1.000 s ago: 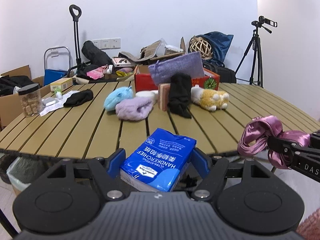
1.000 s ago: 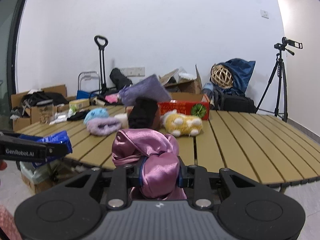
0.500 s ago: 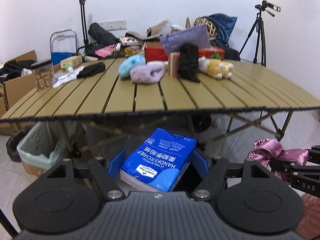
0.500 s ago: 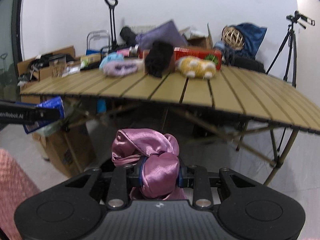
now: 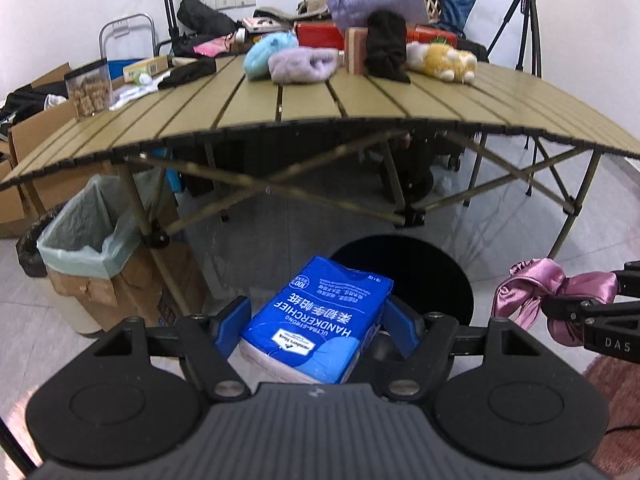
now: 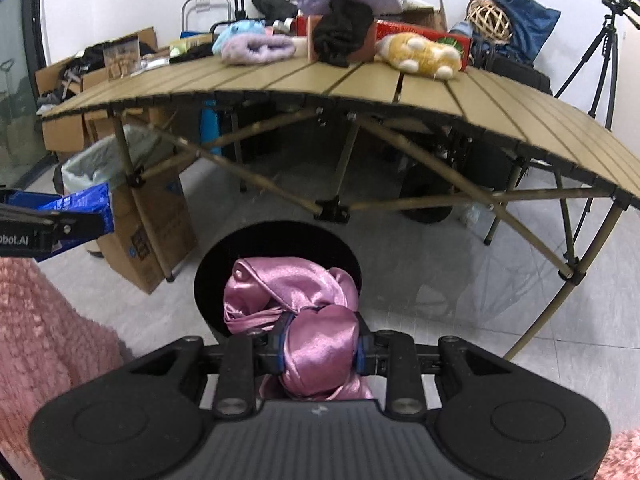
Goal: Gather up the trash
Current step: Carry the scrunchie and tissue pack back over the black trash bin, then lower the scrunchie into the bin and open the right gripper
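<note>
Left claw (image 5: 316,320) is clamped across the sides of a blue tissue pack (image 5: 320,320): light, squishy, slick wrapper. Right claw (image 6: 320,350) pinches a slippery pink satin bundle (image 6: 296,312) mid-knot. Both hang over what's probably a black bin (image 6: 276,240) on the tiled floor, in front of the cluttered slatted table (image 5: 320,108).

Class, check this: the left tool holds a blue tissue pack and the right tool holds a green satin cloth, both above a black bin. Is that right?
Not quite: the cloth in the right tool is pink, as the right wrist view shows. The left tool does hold the blue tissue pack, above the black bin.
</note>
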Available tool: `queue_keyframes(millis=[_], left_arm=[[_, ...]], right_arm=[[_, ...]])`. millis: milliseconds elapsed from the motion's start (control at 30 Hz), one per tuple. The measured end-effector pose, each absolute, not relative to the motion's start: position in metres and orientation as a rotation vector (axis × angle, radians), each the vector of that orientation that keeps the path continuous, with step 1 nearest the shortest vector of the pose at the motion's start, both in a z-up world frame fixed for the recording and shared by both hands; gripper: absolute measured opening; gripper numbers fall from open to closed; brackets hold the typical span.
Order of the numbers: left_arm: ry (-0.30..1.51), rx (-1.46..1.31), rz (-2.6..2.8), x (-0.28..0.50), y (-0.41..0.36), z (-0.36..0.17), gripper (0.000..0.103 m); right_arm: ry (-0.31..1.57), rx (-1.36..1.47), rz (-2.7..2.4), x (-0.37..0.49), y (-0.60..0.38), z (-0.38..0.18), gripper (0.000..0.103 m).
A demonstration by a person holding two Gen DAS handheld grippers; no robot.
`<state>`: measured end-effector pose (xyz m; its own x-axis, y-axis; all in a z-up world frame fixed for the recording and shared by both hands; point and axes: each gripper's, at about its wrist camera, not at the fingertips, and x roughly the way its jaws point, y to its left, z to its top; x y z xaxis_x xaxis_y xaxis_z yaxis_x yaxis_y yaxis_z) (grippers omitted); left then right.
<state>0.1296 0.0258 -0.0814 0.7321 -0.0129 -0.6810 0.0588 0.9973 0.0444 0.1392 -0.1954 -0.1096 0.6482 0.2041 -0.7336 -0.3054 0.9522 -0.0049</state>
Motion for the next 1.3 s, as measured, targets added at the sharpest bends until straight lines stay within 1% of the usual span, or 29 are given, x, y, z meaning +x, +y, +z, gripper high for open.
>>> queue_keyframes(millis=[600, 1300], left_arm=[[0.860, 0.053, 0.000, 0.145, 0.034, -0.106, 0.073], [0.945, 0.047, 0.066, 0.175, 0.046, -0.123, 0.073]], right_arm=[[0.919, -0.208, 0.317, 0.167, -0.167, -0.138, 0.028], [0.984, -0.274, 0.336, 0.234, -0.122, -0.172, 0.028]])
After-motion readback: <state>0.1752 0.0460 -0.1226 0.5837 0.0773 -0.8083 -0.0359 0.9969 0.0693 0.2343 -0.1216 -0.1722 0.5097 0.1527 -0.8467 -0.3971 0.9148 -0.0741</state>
